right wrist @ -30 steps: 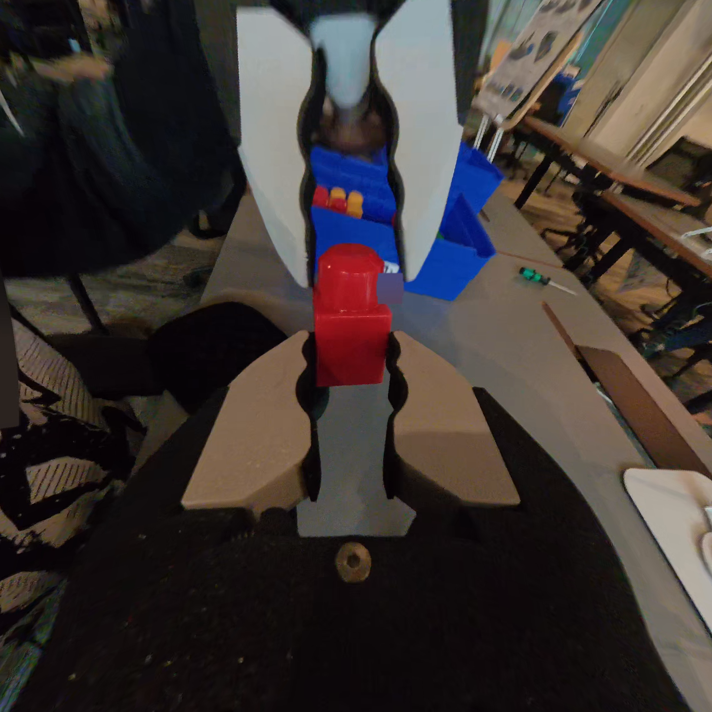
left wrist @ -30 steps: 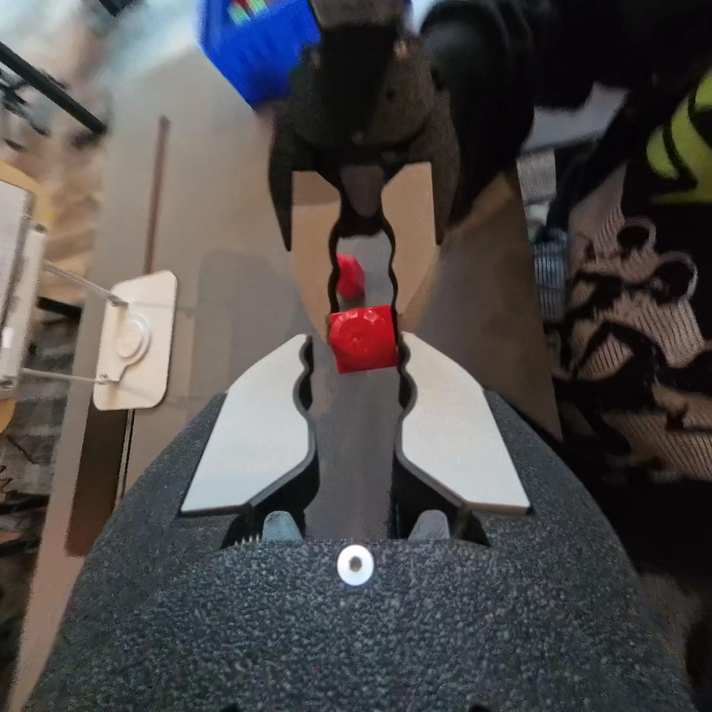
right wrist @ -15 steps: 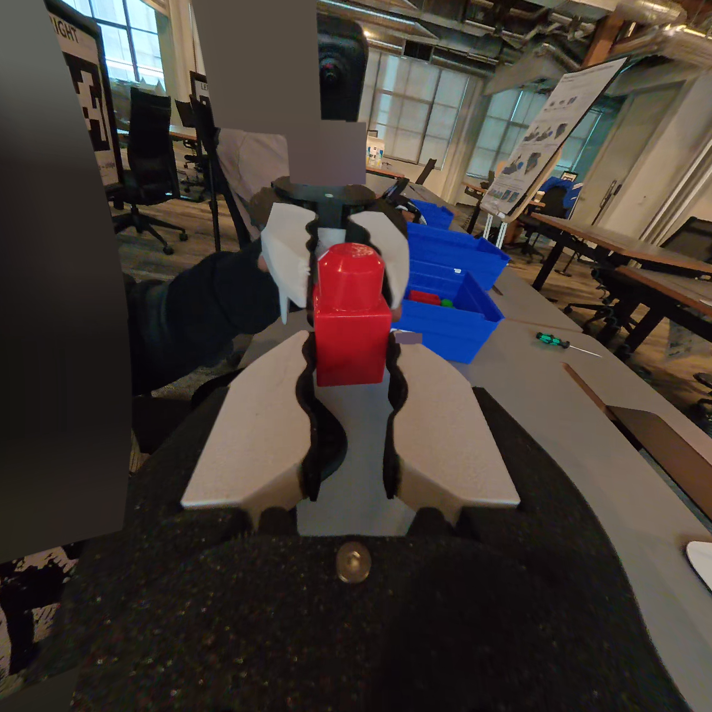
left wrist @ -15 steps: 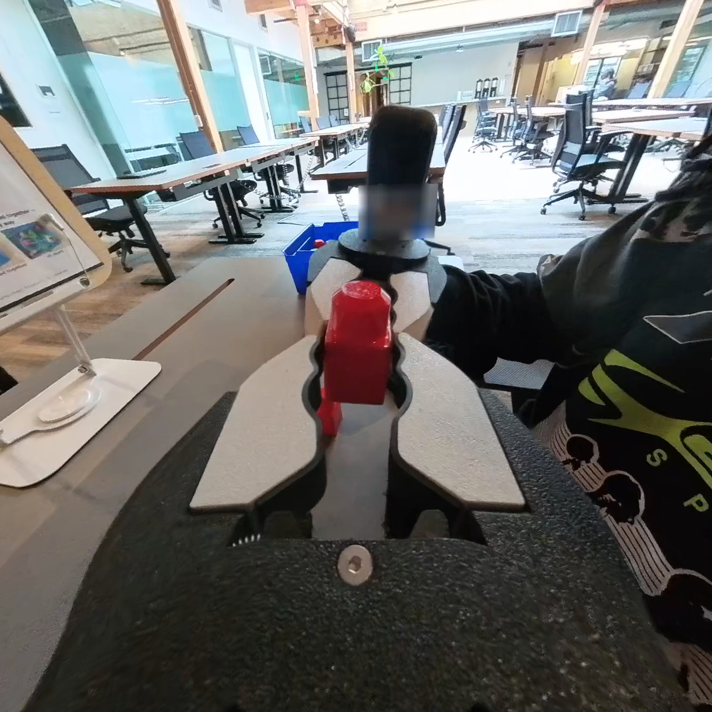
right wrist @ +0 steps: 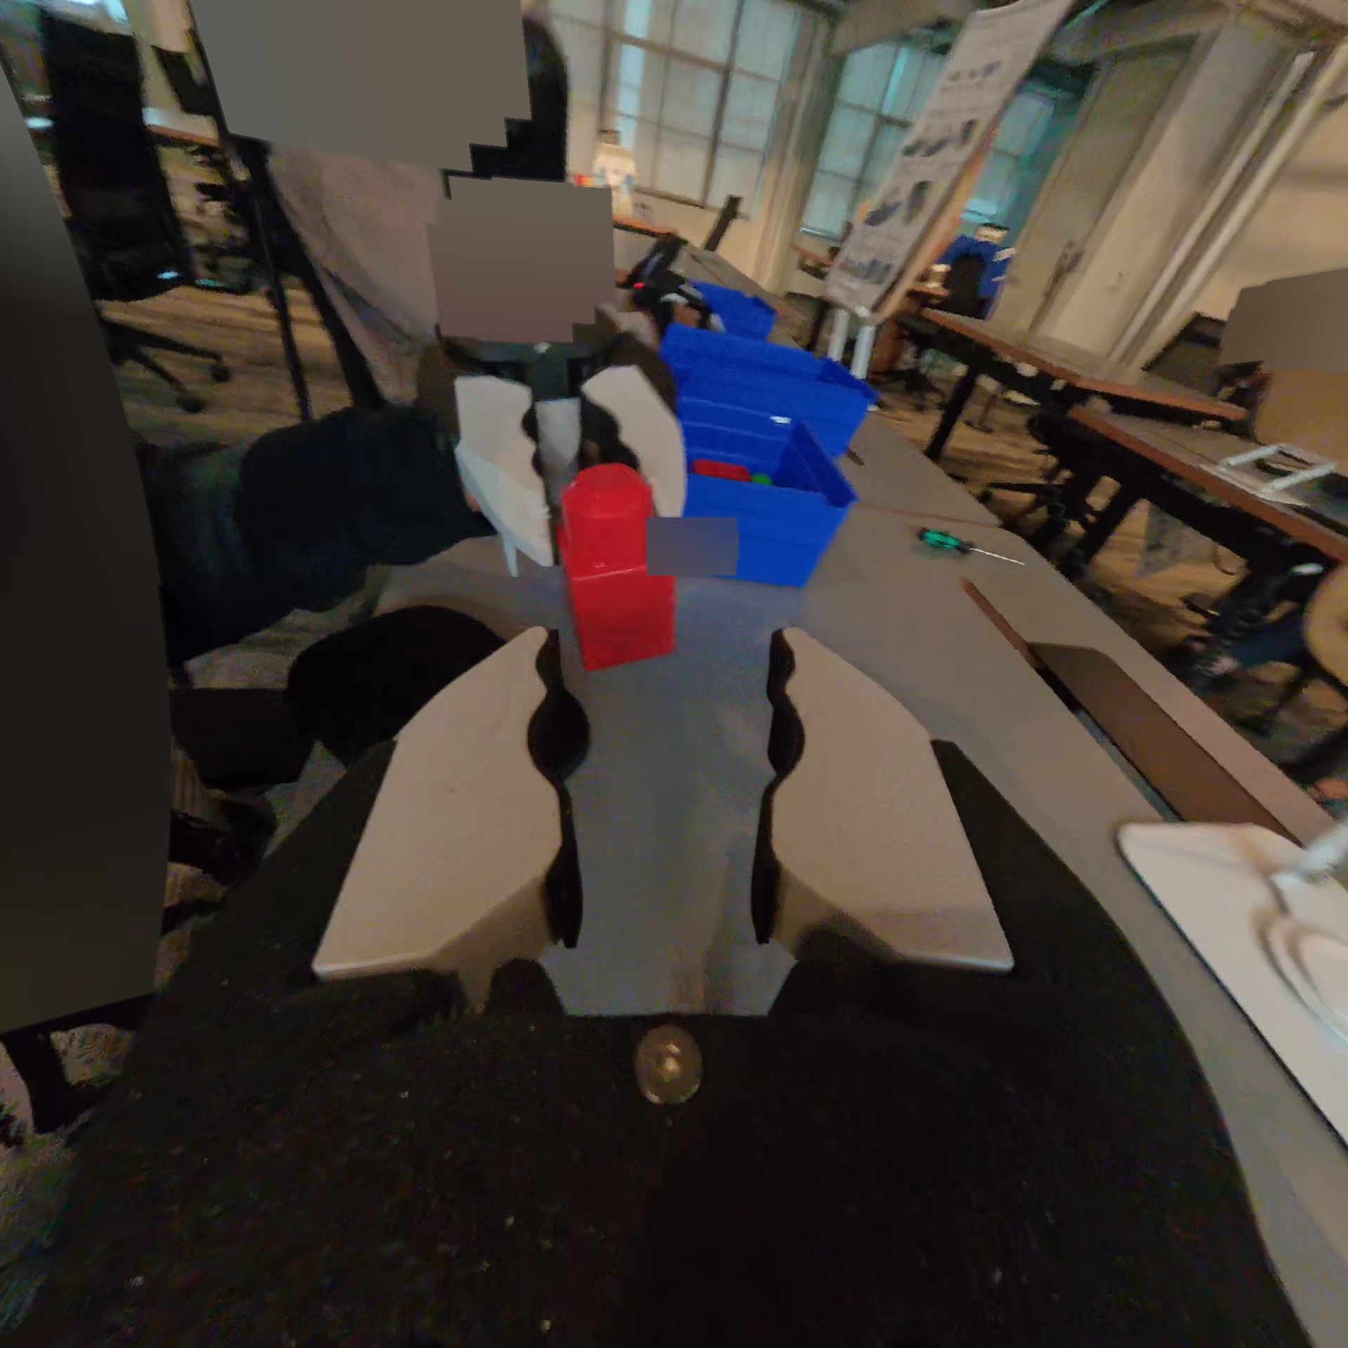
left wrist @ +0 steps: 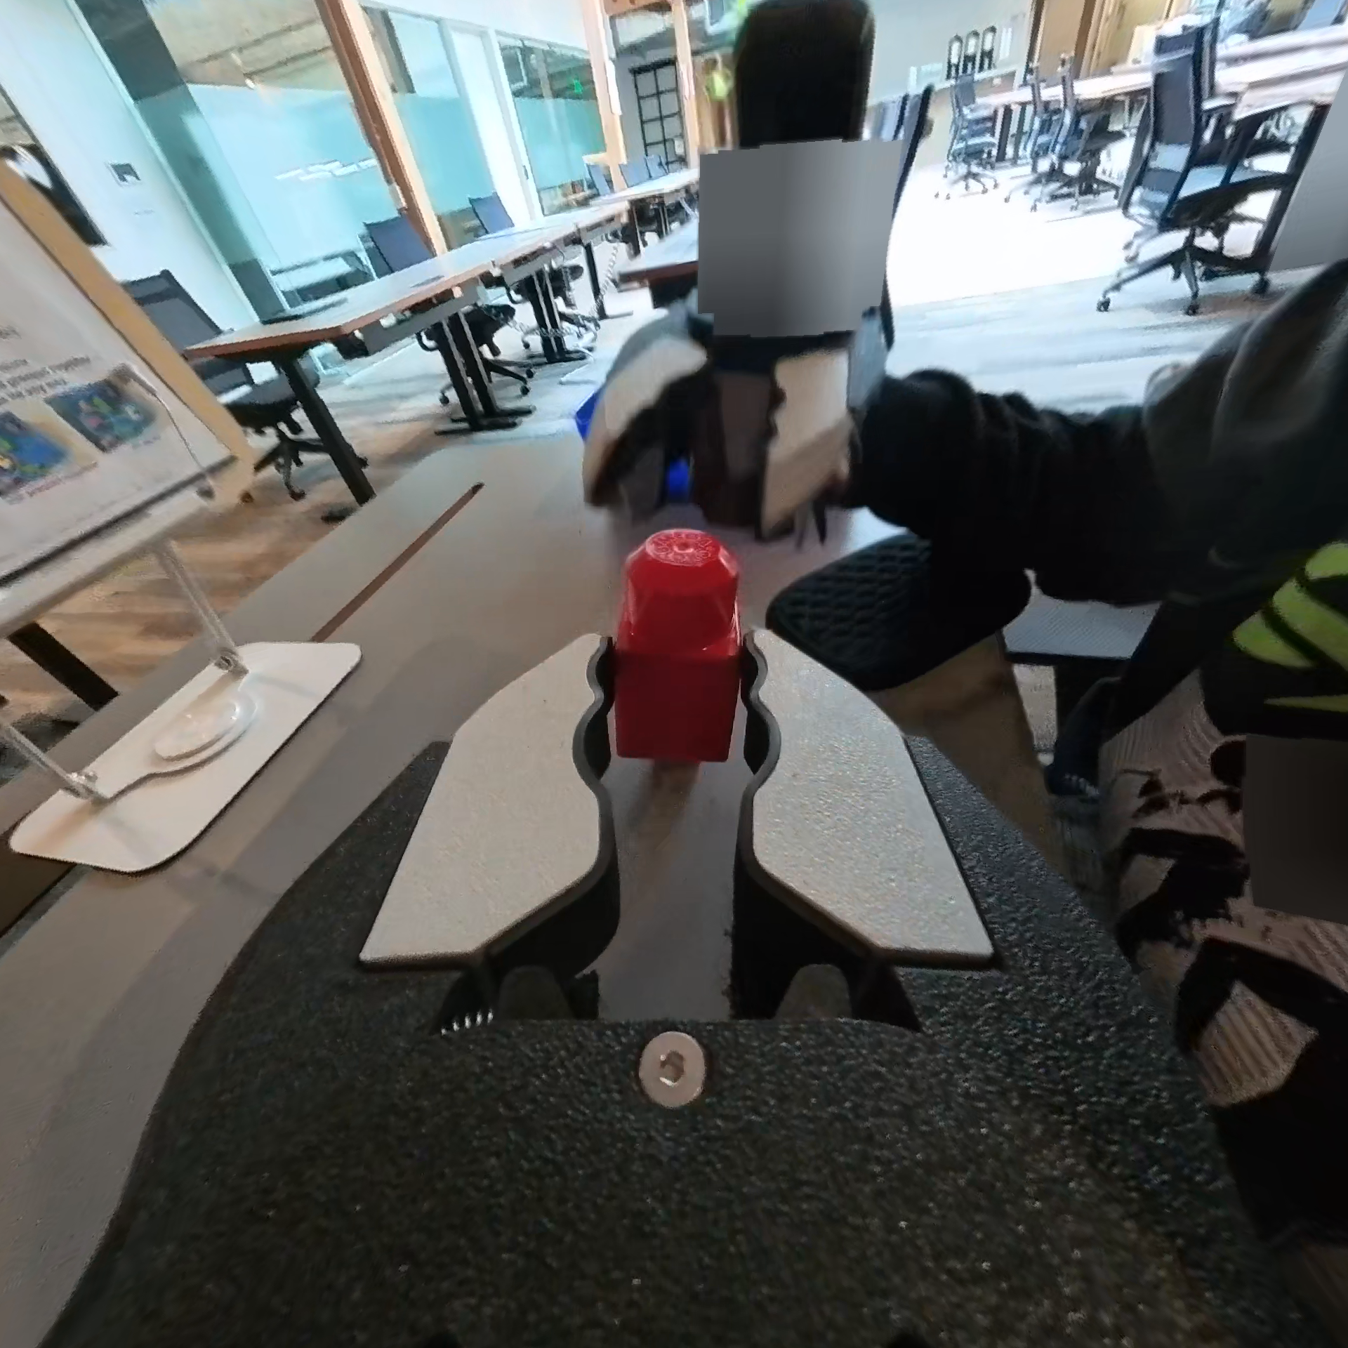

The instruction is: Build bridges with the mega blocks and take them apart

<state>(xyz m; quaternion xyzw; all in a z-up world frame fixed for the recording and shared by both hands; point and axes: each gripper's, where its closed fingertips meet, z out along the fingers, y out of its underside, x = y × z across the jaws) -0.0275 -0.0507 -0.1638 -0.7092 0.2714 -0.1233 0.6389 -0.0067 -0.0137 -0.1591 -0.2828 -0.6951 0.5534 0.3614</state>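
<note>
red block [left wrist: 675, 682], blue bins [right wrist: 758, 525], grey table [right wrist: 897, 620]

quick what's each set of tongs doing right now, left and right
Left tongs: closed on the red block, holding it upright.
Right tongs: open, holding nothing; the red block sits just ahead of the left fingertip.

Tabletop sign: white printed sheet in a clear stand [left wrist: 66, 408], left wrist view; lines of print and small colour pictures, partly cut off by the frame edge.
Block stud: red plastic block [left wrist: 675, 656]; raised ring of marks on its stud top, too small to read.
Clothing: dark top with neon-yellow lettering [left wrist: 1298, 620], only partly seen.
Poster: tall white board [right wrist: 926, 153] at the back in the right wrist view; blurred, unreadable.
</note>
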